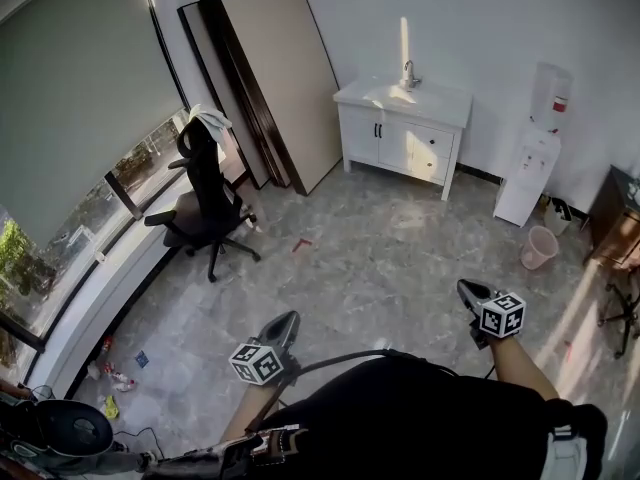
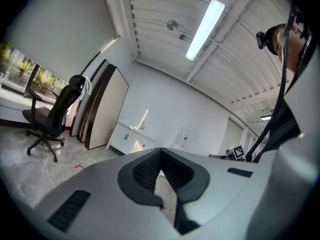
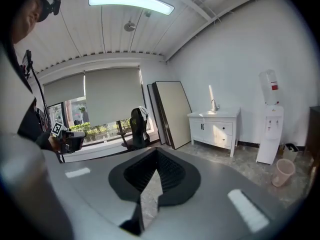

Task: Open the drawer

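Approach is the step in hand, as I judge it, because the drawer (image 1: pixel 432 143) is far from both grippers: it sits in the right half of the white cabinet (image 1: pixel 400 133) that stands against the far wall, under a sink with a tap (image 1: pixel 408 71), and it looks fully shut. The left gripper (image 1: pixel 290 320) and the right gripper (image 1: pixel 466 288) are both near the person's body, at the near edge of the head view, with an open stretch of marble floor (image 1: pixel 370 258) between them and the cabinet. In the left gripper view the jaws are closed, their tips meeting with nothing between them, and the right gripper view shows the same for the right gripper: pads together and empty. To do this step well, I would walk straight over the free floor, keeping to the right of the office chair (image 1: pixel 205 208) and the boards leaning on the wall (image 1: pixel 280 78), and to the left of the water dispenser (image 1: pixel 532 158) and the pink bin (image 1: pixel 540 248). The right gripper seems the natural one to use, since the drawer lies on its side of the cabinet. Its jaws must be opened before arriving, not at the last moment, and the gripper should be brought level with the small dark knob, which is too small here to judge its shape. Then close firmly on the knob and pull straight back toward the body, without any twist, so that the drawer does not jam on its runners.
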### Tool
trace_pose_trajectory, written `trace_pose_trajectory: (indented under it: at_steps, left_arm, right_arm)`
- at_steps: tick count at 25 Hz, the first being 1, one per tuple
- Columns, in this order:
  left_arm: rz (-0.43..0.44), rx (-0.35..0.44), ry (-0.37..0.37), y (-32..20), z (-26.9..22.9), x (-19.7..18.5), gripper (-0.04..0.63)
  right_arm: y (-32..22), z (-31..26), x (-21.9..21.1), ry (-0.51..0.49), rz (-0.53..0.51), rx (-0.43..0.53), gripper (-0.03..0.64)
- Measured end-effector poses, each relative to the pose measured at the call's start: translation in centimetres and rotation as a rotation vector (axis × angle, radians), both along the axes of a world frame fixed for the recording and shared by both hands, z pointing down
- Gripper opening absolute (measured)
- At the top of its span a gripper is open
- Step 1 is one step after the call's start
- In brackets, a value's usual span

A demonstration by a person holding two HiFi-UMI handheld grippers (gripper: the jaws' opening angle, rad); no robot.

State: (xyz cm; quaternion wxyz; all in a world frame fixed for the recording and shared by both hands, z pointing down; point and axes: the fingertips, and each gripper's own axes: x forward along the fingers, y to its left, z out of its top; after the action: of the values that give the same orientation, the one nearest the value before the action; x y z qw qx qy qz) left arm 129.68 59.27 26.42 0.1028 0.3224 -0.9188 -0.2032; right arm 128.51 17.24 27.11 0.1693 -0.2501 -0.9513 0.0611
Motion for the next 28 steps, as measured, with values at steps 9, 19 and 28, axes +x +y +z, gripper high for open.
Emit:
trace_pose_trajectory:
  at_steps: [9,19,28]
  left_arm:
    - [-0.084,0.006,0.032,3.8,1.5,-4.9,0.0]
    - [-0.22,0.006,0.015,0.5,0.1,-13.6,0.0]
    - [-0.276,0.0,0.025,-7.4,-0.7,-21.8,0.0]
  right_arm:
    - [3.6,1.5,-8.5,0.041,-0.078,0.009,0.002]
    - [0.9,2.4,-22.0,0.048,-0.199,-0.012,0.002]
    - [-4.7,1.0,-34.0,0.01,-0.281,-0.03,0.002]
